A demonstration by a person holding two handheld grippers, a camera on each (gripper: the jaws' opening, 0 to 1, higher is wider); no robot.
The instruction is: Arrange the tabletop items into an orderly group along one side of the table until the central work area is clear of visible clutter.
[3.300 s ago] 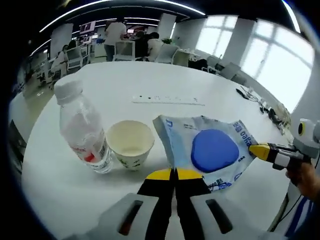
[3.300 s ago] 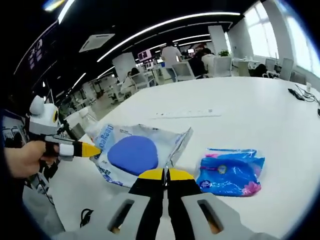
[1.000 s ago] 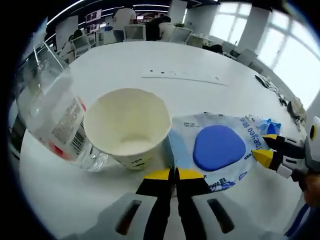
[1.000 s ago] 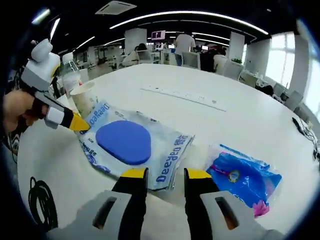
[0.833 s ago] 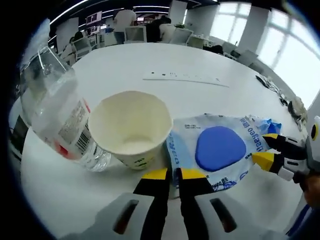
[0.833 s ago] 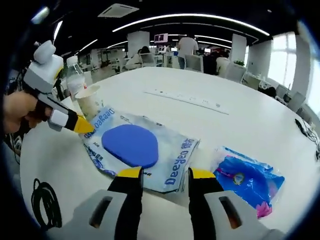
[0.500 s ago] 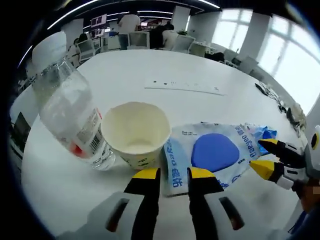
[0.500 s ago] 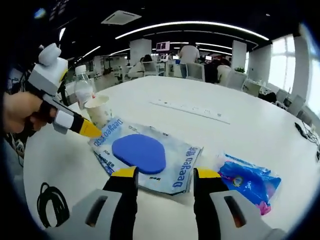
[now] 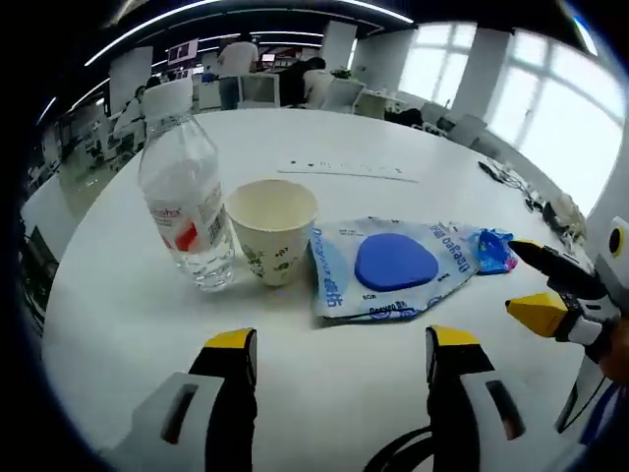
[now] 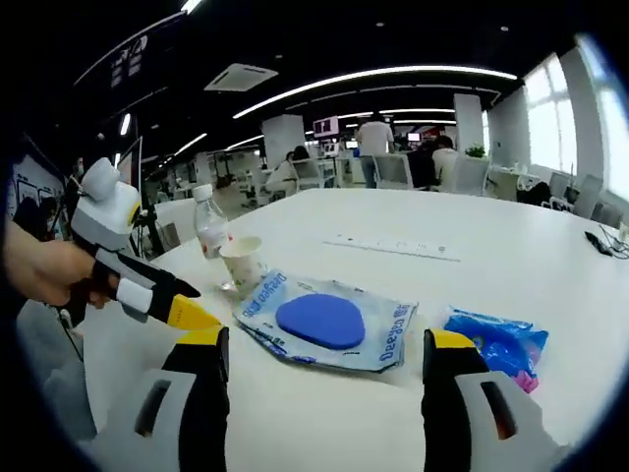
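A clear water bottle [image 9: 187,202], a paper cup [image 9: 272,226], a flat wipes pack with a blue lid [image 9: 393,265] and a small blue packet [image 9: 494,251] lie in a row on the white round table [image 9: 324,138]. My left gripper [image 9: 341,339] is open and empty, held back from the row. The right gripper [image 9: 531,285] comes in from the right, open, beside the blue packet. In the right gripper view the same bottle [image 10: 209,231], cup [image 10: 243,264], wipes pack [image 10: 329,323] and blue packet [image 10: 496,342] lie ahead of my open right gripper [image 10: 324,339]. The left gripper [image 10: 187,305] shows at the left there.
A white power strip [image 9: 344,169] lies farther back on the table. A black cable [image 9: 393,457] curls near the front edge. People, chairs and desks stand beyond the table, and windows run along the right.
Both grippers have let go of the wipes pack, opened wide and pulled back. The pack now lies flat beside the cup.
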